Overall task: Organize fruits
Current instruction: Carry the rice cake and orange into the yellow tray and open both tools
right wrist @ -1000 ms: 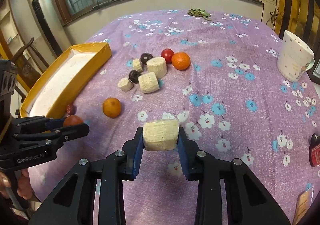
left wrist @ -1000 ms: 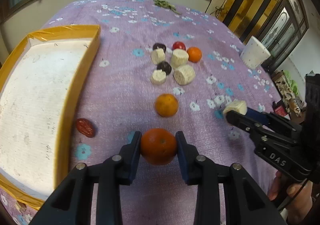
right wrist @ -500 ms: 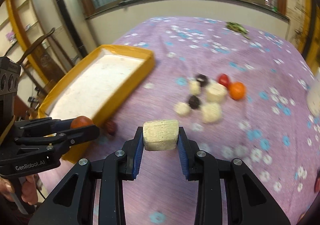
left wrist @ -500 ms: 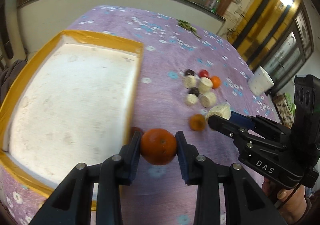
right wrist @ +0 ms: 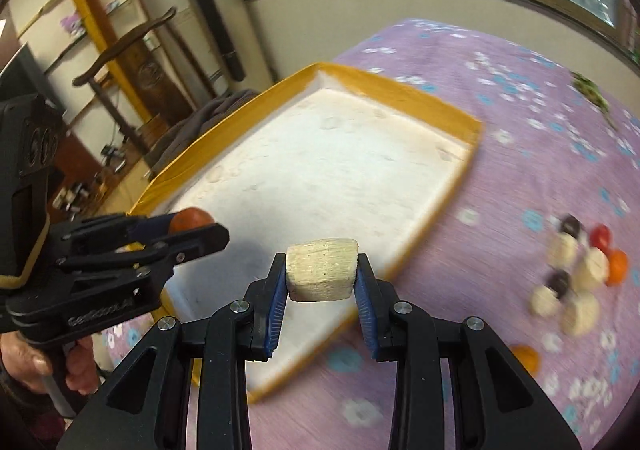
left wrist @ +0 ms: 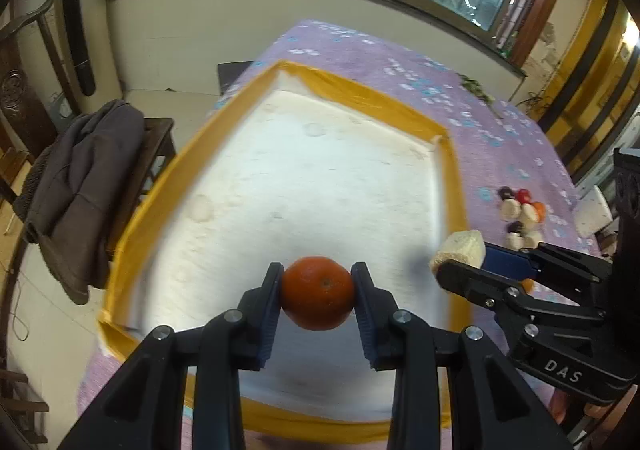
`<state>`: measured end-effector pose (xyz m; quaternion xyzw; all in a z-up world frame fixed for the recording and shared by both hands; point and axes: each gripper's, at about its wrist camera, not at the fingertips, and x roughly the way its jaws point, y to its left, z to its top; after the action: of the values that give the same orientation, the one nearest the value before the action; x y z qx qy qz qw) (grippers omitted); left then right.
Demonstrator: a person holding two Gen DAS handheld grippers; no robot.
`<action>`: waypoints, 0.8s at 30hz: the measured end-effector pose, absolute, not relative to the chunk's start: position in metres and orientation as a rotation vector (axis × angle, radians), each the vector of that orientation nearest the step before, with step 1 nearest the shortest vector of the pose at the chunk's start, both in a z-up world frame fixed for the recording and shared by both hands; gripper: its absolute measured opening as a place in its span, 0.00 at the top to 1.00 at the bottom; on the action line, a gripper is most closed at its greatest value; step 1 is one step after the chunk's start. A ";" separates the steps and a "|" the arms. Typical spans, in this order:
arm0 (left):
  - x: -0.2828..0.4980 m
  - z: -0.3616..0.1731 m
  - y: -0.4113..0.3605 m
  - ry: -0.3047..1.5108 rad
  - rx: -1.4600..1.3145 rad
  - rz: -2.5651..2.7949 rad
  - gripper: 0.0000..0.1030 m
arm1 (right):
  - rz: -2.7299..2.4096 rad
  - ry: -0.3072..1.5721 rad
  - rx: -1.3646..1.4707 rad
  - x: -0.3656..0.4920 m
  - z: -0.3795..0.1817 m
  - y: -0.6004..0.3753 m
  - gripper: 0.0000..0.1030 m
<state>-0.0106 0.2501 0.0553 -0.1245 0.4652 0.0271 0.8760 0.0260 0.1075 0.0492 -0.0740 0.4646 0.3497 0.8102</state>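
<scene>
1. The bench [left wrist: 400, 65], under a purple flowered cloth, runs toward the window wall; its left edge drops to a chair with a dark jacket [left wrist: 76, 185].
2. The tray [left wrist: 454, 185], yellow-rimmed with a bare white floor, fills the middle of the left wrist view. A second ago it sat off at the left; now both tongs hang above it.
3. The left tongs [left wrist: 318, 292] are clenched on an orange [left wrist: 318, 292], held between the pads over the tray's near half. In the right wrist view the same fruit [right wrist: 190, 218] peeks out above the tray's near-left rim.
4. The right tongs [right wrist: 322, 276] are clamped on a pale cut chunk [right wrist: 322, 276], over the tray's near-right rim. A second ago it hung over the cloth.
5. The loose fruit cluster [right wrist: 576, 270], blurred, lies on the cloth well to the right of the tray, apart from both tongs. One more orange [right wrist: 526, 356] lies nearer, alone.
</scene>
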 end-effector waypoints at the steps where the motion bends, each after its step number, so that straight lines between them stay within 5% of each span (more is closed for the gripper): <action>1: -0.009 0.053 0.256 0.975 -0.259 0.072 0.64 | 0.752 1.004 -0.164 0.029 0.045 0.116 0.70; 20: 0.006 0.026 0.274 0.994 -0.013 0.172 0.63 | 0.716 1.089 -0.246 0.034 0.015 0.156 0.63; 24: 0.002 0.024 0.270 1.001 0.015 0.193 0.46 | 0.717 1.082 -0.251 0.031 0.017 0.151 0.63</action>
<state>0.0024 0.2702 0.0236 0.0074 0.4792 0.0923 0.8728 0.0312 0.1512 0.0175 -0.1165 0.5024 0.3330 0.7894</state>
